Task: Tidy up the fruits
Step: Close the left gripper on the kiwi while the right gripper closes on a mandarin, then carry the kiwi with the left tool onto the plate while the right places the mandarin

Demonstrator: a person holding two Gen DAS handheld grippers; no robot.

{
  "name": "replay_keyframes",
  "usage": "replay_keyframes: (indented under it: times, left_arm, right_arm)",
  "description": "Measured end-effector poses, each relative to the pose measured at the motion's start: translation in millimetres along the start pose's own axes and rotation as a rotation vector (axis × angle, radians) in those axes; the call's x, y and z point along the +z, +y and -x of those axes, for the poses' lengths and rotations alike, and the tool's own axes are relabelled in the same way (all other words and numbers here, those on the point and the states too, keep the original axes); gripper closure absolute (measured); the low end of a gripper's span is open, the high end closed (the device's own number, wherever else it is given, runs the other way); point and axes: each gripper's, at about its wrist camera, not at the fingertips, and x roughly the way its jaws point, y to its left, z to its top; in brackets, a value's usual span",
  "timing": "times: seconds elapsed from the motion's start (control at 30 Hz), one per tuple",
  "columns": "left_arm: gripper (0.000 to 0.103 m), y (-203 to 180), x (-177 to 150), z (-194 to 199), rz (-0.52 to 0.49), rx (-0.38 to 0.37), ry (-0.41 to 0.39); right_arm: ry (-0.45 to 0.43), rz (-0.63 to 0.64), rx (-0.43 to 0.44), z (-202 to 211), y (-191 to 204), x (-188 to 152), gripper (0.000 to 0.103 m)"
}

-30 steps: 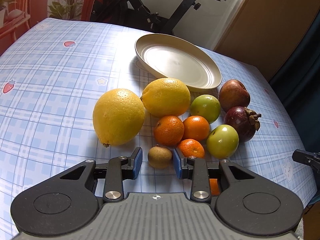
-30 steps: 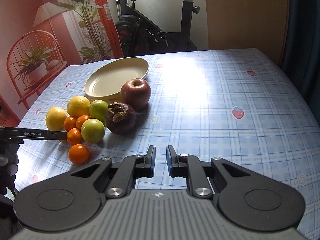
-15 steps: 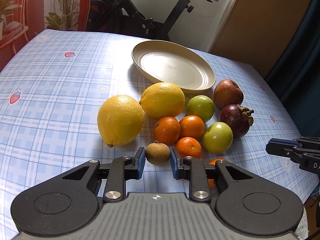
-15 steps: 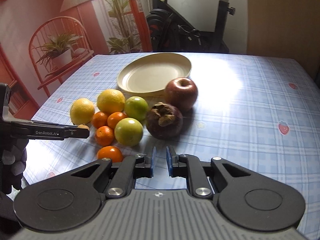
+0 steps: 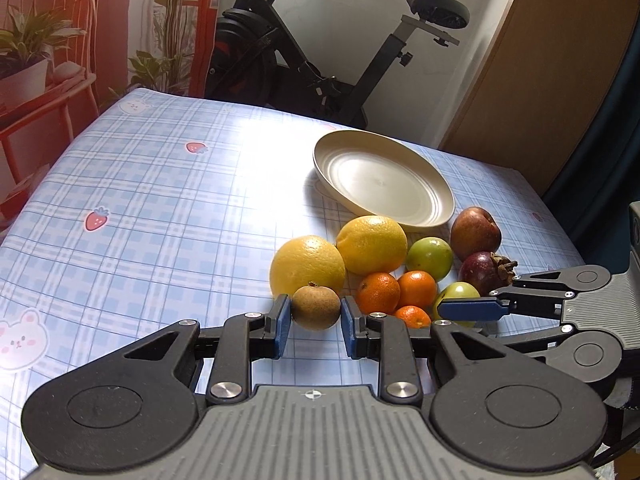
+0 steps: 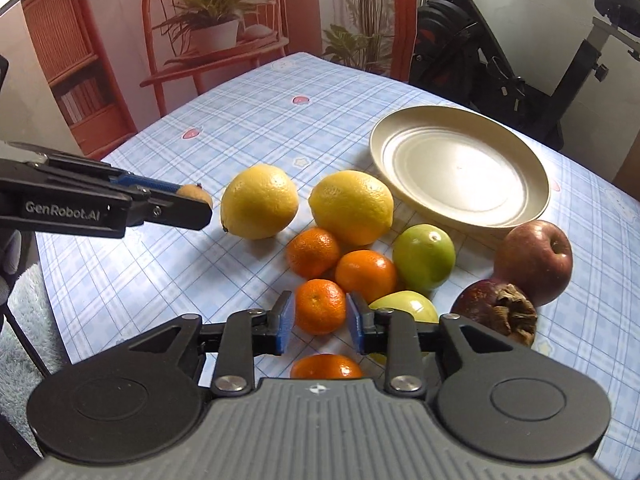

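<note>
Left gripper [image 5: 312,322]: my jaws are nearly closed, pads pressed on a small brown fruit [image 5: 315,307], rough-skinned and round, held clear of the table.
Right gripper [image 6: 320,322]: my jaws are opening; a mandarin [image 6: 320,306] sits between the pads, which look just clear of its sides, so nothing is held.
Plate [image 6: 516,222]: cream, shallow, smooth, glossy; nothing on it yet.
Progress: I judge the sorting barely begun, with one fruit picked and all others left.
Remaining pile: two dimpled lemons [image 6: 260,202], glossy mandarins, two smooth green apples [image 6: 424,256], a red apple [image 6: 534,262], a dark mangosteen [image 6: 496,308] with a dry woody cap, clustered beside the plate.
Tablecloth [image 5: 140,200]: blue check, smooth and faintly shiny.
</note>
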Motion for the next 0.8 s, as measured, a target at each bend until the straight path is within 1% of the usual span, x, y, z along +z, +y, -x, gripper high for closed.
replay_keyframes:
  times: [0.03,0.27,0.5,0.67,0.8]
  left_arm:
    - [0.074,1,0,1,0.004,0.000,-0.003]
    - [0.074,6,-1,1,0.026,-0.008,-0.019]
    - [0.075,10,-3,3,0.034,-0.018,-0.020]
    - [0.075,6,-4,5,0.024,-0.014,-0.024]
    - [0.075,3,-3,7,0.012,-0.010,-0.025]
  right_arm:
    - [0.008,0.004,-0.003,-3,1,1,0.064]
    - [0.082,0.039,-0.029,-22,7,12,0.064]
    - [0.109,0.059,-0.056,-27,10,13,0.064]
    - [0.102,0.057,-0.062,-27,10,13,0.065]
    - [0.070,0.048,-0.047,-18,9,11,0.066]
